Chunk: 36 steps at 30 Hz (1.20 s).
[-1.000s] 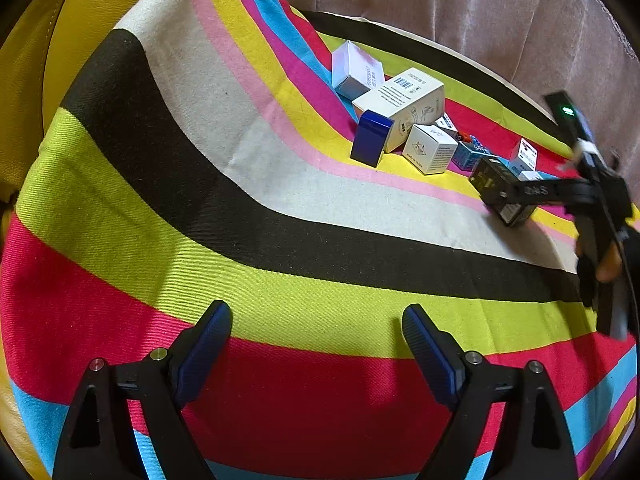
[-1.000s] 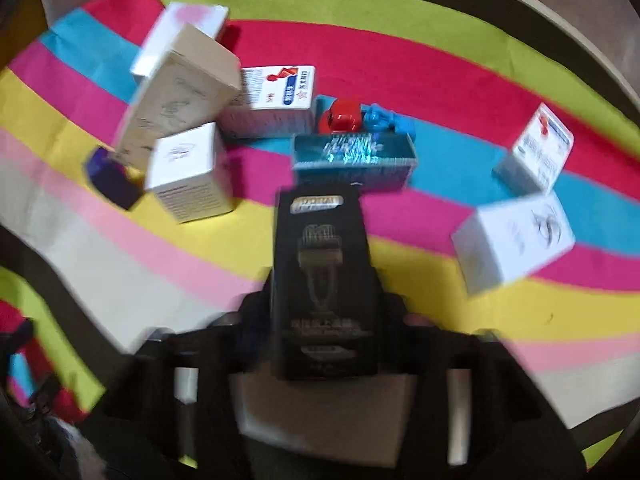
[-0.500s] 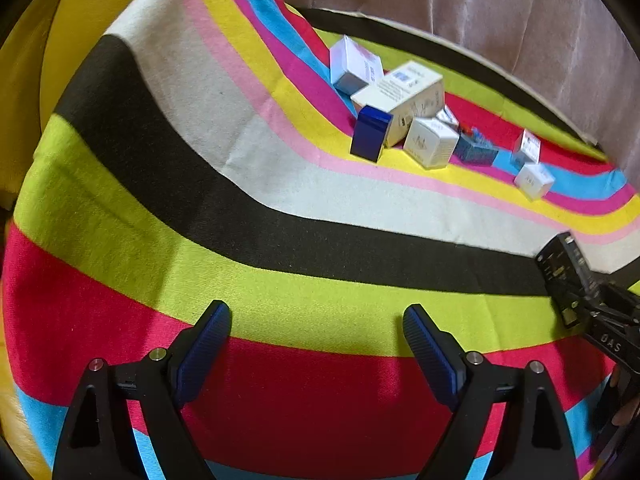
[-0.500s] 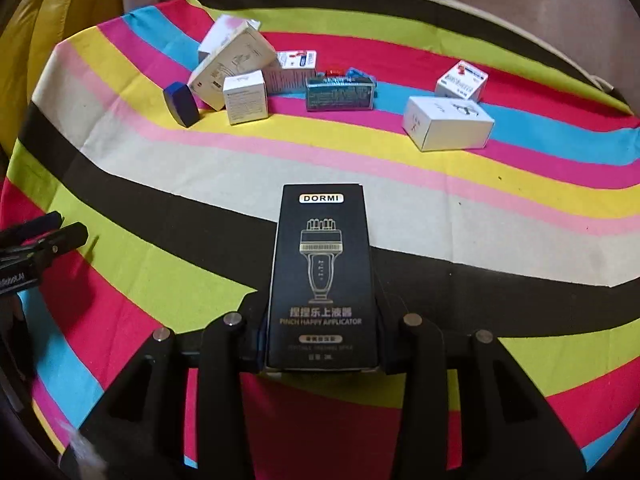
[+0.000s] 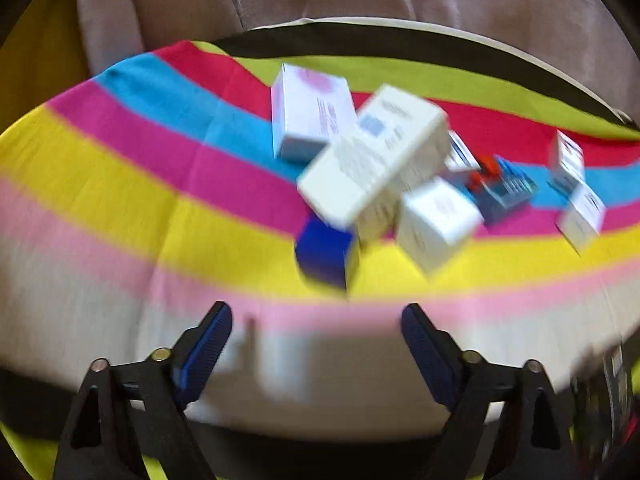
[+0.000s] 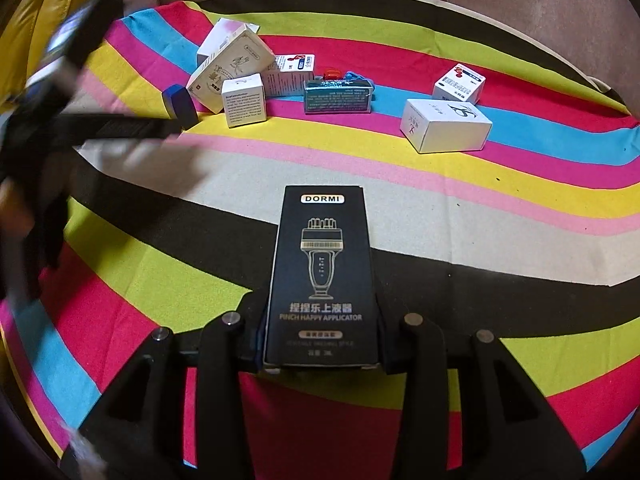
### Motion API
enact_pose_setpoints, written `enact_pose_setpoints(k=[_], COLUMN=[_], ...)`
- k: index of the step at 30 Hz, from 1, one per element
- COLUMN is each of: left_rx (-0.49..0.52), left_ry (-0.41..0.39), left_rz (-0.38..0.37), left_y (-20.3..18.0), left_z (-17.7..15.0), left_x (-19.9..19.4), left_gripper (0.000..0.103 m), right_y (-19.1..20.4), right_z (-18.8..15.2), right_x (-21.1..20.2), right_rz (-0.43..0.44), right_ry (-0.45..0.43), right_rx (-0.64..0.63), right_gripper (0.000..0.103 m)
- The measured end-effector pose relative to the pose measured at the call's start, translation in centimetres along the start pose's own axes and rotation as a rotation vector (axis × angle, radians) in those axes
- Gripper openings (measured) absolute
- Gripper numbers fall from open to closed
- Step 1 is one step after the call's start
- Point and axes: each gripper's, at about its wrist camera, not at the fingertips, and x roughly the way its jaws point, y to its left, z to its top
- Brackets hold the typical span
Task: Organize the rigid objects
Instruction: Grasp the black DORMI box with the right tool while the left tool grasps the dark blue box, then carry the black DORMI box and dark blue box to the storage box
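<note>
My right gripper (image 6: 320,340) is shut on a tall black DORMI box (image 6: 322,272), held over the striped cloth. My left gripper (image 5: 316,344) is open and empty, just short of a small dark blue box (image 5: 326,254). Behind that box lie a long cream box (image 5: 372,156), a white cube box (image 5: 436,220) and a white-pink box (image 5: 308,116). In the right wrist view the left gripper (image 6: 176,128) shows blurred at the left, its tip beside the blue box (image 6: 180,106).
A teal box (image 6: 338,96) with a red and blue toy behind it lies mid-cloth. Two white boxes (image 6: 448,126) (image 6: 460,82) lie to the right. The striped cloth (image 6: 400,184) covers a yellow cushion (image 6: 44,32); a beige curtain hangs behind.
My left gripper has moved forward across the cloth to the cluster of boxes. My right gripper has pulled back toward the near side with the black box.
</note>
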Motion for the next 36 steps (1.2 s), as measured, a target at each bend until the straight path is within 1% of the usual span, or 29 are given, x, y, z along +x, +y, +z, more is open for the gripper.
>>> enact_pose_setpoints(k=[1, 2, 3, 4, 5, 7, 8, 9, 11, 12, 15, 18, 21, 22, 26, 29, 33, 36], left_rx=[-0.020, -0.031, -0.049, -0.068, -0.084, -0.136, -0.145, -0.156, -0.169, -0.173, -0.177, -0.164, -0.153, -0.153, -0.166, -0.149, -0.131, -0.110], left_ry=[0.006, 0.017, 0.041, 0.062, 0.071, 0.028, 0.011, -0.014, -0.034, -0.033, -0.029, -0.028, -0.015, -0.010, -0.015, -0.027, -0.017, -0.008], left_rz=[0.003, 0.006, 0.003, -0.022, -0.041, -0.092, -0.108, -0.133, -0.176, -0.197, -0.220, -0.208, -0.192, -0.188, -0.174, -0.157, -0.142, -0.109], left_y=[0.2, 0.3, 0.4, 0.6, 0.7, 1.2, 1.3, 1.6, 2.1, 2.5, 3.7, 4.7, 5.2, 4.6, 4.5, 4.1, 3.9, 3.8], left_z=[0.9, 1.3, 1.6, 1.6, 1.5, 0.4, -0.1, -1.4, -3.4, -4.9, -8.6, -11.3, -12.6, -12.2, -12.1, -12.5, -13.1, -13.5], left_x=[0.9, 1.4, 2.2, 2.7, 2.7, 1.3, 0.5, -0.9, -2.7, -3.6, -5.4, -7.1, -7.5, -7.1, -6.8, -7.2, -7.7, -7.9], left_gripper=[0.072, 0.066, 0.051, 0.031, 0.031, 0.030, 0.030, 0.030, 0.030, 0.030, 0.030, 0.031, 0.032, 0.032, 0.032, 0.032, 0.032, 0.032], right_y=[-0.1, -0.2, -0.3, -0.5, -0.6, -0.8, -0.8, -0.8, -0.8, -0.8, -0.8, -0.8, -0.8, -0.8, -0.8, -0.9, -1.0, -1.0], right_z=[0.0, 0.0, 0.0, 0.0, 0.0, 0.0, -0.1, -0.1, -0.1, -0.1, -0.1, -0.1, -0.1, -0.1, -0.1, -0.1, -0.1, -0.1], right_x=[0.0, 0.0, 0.0, 0.0, 0.0, 0.0, -0.1, -0.1, -0.1, -0.1, -0.1, -0.1, -0.1, -0.1, -0.2, -0.2, -0.2, -0.2], right_rz=[-0.001, -0.001, 0.000, 0.003, 0.007, 0.011, 0.011, 0.011, 0.011, 0.010, 0.008, 0.008, 0.004, 0.003, 0.000, -0.002, -0.003, -0.002], right_ry=[0.000, 0.000, 0.000, 0.000, 0.000, 0.000, 0.000, 0.000, 0.000, 0.000, 0.000, -0.001, -0.001, -0.001, -0.001, -0.001, -0.001, -0.002], right_rx=[0.003, 0.008, 0.013, 0.020, 0.025, 0.031, 0.031, 0.031, 0.032, 0.031, 0.031, 0.030, 0.027, 0.027, 0.027, 0.027, 0.033, 0.034], right_gripper=[0.044, 0.044, 0.044, 0.044, 0.044, 0.044, 0.044, 0.044, 0.044, 0.044, 0.044, 0.044, 0.044, 0.044, 0.044, 0.044, 0.044, 0.044])
